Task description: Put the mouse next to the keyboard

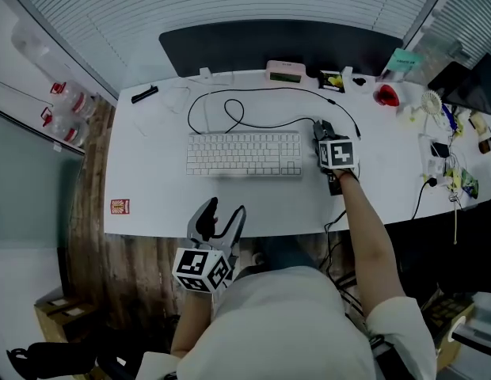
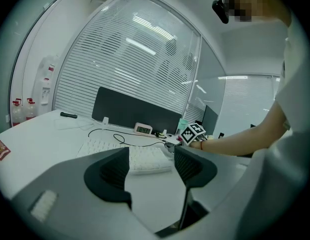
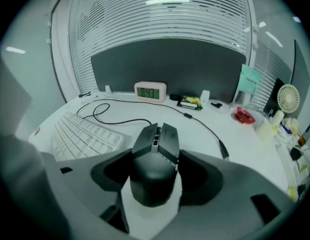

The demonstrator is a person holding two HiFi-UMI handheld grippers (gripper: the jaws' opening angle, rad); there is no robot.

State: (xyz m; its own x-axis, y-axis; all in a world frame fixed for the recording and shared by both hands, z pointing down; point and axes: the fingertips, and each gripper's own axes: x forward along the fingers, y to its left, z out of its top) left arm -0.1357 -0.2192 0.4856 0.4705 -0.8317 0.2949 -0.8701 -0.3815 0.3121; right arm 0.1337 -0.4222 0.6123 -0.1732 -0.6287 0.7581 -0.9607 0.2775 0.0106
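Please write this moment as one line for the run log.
right gripper: shut on mouse | mouse: beside keyboard, right end | left gripper: open, empty

The small digital clock shows digits that look like 8:43; the first digit is not sure. The teal card and the red sticker carry print, but it is too small to read.

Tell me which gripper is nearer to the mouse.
Right. The right gripper holds the mouse between its jaws; the left gripper hangs at the table's near edge, well away.
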